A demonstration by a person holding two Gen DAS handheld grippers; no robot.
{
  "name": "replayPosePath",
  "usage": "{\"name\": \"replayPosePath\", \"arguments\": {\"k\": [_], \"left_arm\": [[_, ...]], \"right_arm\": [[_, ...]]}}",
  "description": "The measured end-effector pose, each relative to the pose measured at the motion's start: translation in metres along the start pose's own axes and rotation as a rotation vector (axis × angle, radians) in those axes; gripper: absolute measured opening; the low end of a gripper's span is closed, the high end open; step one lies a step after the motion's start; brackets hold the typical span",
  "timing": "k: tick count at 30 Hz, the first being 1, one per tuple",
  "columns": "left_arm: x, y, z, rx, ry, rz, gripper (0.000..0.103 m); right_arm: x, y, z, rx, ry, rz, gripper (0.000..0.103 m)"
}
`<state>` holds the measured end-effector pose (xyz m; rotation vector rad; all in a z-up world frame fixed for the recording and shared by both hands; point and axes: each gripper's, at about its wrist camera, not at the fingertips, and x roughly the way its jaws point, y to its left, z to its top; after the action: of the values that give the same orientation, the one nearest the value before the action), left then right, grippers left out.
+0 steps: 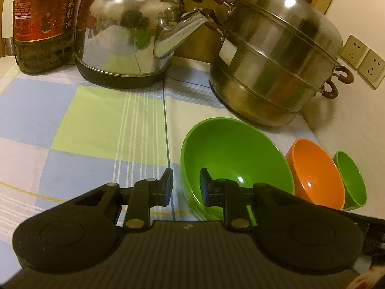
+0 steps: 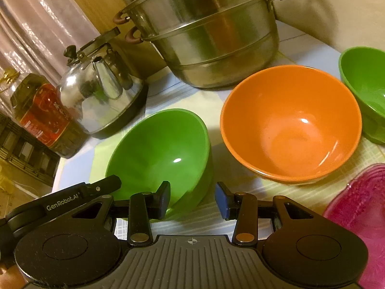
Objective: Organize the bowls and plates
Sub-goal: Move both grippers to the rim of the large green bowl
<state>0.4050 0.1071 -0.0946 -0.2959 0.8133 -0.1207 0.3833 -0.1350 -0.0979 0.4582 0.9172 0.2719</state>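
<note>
A large green bowl (image 1: 237,154) (image 2: 158,154) stands on the checked cloth. An orange bowl (image 1: 315,171) (image 2: 291,122) stands to its right, and a second green bowl (image 1: 350,180) (image 2: 365,82) beyond that. A pink glass plate (image 2: 358,207) lies at the right edge of the right wrist view. My left gripper (image 1: 186,187) is open, its jaws astride the large green bowl's left rim without closing on it. My right gripper (image 2: 192,200) is open and empty, just in front of the gap between the large green bowl and the orange bowl.
A steel kettle (image 1: 125,31) (image 2: 101,96), a stacked steel steamer pot (image 1: 276,57) (image 2: 204,29) and an oil bottle (image 1: 43,21) (image 2: 43,115) stand along the back. Wall sockets (image 1: 363,60) are at the right. The left gripper's body (image 2: 60,200) shows at left.
</note>
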Motion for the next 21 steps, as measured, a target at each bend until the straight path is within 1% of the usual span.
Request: {"name": "replayPosePath", "arguments": {"k": [1,6,8,17,21], "left_arm": [[0.001,0.000,0.000,0.003,-0.003,0.003,0.020],[0.001,-0.002,0.000,0.013,-0.007,0.009,0.013],[0.002,-0.003,0.000,0.021,-0.004,0.010,0.010],[-0.002,-0.009,-0.003,0.053,-0.001,0.038,0.010],[-0.008,-0.011,-0.004,0.053,-0.004,0.050,0.010]], "right_arm": [[0.001,-0.001,0.000,0.001,0.000,-0.006,0.035],[0.005,-0.001,0.001,-0.011,-0.006,-0.004,0.026],[0.007,0.001,0.002,-0.020,-0.009,-0.008,0.025],[0.007,0.006,0.000,-0.071,-0.024,-0.038,0.023],[0.005,0.007,-0.001,-0.078,-0.017,-0.034,0.022]]}}
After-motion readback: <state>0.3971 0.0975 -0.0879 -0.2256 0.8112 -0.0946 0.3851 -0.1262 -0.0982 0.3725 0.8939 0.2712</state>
